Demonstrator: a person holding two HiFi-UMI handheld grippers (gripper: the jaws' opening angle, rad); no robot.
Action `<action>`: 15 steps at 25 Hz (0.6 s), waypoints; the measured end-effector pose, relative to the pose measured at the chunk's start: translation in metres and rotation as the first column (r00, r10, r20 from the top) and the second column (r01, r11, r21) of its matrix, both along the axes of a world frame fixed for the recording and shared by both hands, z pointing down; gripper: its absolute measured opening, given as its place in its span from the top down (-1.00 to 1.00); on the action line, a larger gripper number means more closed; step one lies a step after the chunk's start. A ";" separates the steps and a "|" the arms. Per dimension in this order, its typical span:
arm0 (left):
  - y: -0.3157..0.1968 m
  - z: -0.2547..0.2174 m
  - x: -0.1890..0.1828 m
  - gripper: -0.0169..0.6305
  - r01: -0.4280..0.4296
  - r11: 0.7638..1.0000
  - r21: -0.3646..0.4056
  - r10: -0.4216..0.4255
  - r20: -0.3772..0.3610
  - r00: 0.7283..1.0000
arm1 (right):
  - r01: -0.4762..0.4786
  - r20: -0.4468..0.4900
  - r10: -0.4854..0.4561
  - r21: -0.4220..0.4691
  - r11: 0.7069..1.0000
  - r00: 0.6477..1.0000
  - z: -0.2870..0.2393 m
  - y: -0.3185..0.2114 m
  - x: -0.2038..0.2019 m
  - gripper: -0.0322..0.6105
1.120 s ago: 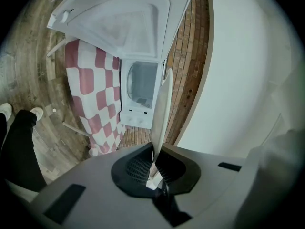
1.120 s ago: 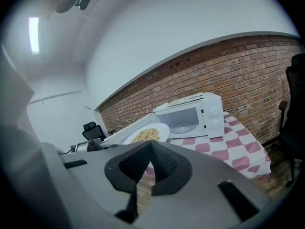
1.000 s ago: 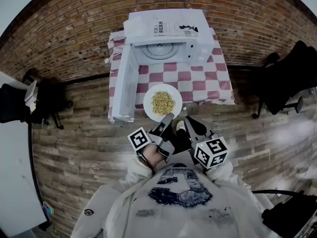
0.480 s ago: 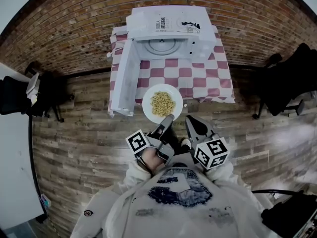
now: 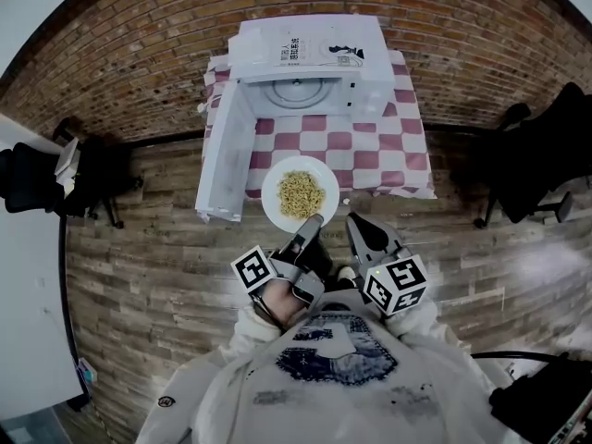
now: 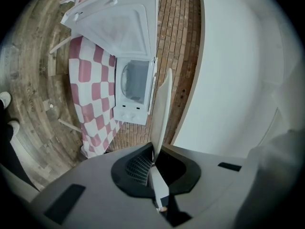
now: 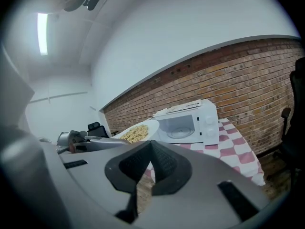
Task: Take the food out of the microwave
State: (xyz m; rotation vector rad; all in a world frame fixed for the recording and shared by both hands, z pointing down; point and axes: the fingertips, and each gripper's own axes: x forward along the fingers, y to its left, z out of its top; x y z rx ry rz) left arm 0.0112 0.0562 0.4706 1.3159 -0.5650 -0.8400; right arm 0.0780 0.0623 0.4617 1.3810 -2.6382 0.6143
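Head view: pinching the near rim of the white plate of pale yellow noodles in the left gripper, at the checked table's front edge, outside the open microwave. Left gripper view: showing the plate edge-on, hiding the food. Right gripper view: pressing the right gripper's jaws together on nothing.

- Cream sweatshirt, dark blue print on the chest, small round dark patch on the left sleeve
- Grey bodies on the left gripper and right gripper, with black ribbed pads inside the jaws
- A white marker cube on each (black square patterns on every visible face): left cube, right cube
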 end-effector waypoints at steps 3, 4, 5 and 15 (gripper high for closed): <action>-0.002 -0.002 0.008 0.89 0.007 1.000 0.003 -0.007 0.008 1.000 | 0.009 0.009 -0.009 0.003 1.000 1.000 0.000 -0.004 0.007 0.86; -0.003 -0.002 0.010 0.89 0.010 1.000 0.002 -0.010 0.010 1.000 | 0.012 0.012 -0.012 0.003 1.000 1.000 -0.001 -0.005 0.008 0.86; -0.004 -0.003 0.011 0.89 0.012 1.000 0.000 -0.012 0.011 1.000 | 0.014 0.014 -0.014 0.003 1.000 1.000 -0.001 -0.007 0.010 0.86; -0.010 -0.004 0.018 0.89 0.034 0.999 -0.009 -0.034 0.018 0.999 | 0.036 0.023 -0.036 -0.002 0.999 0.999 -0.001 -0.016 0.017 0.86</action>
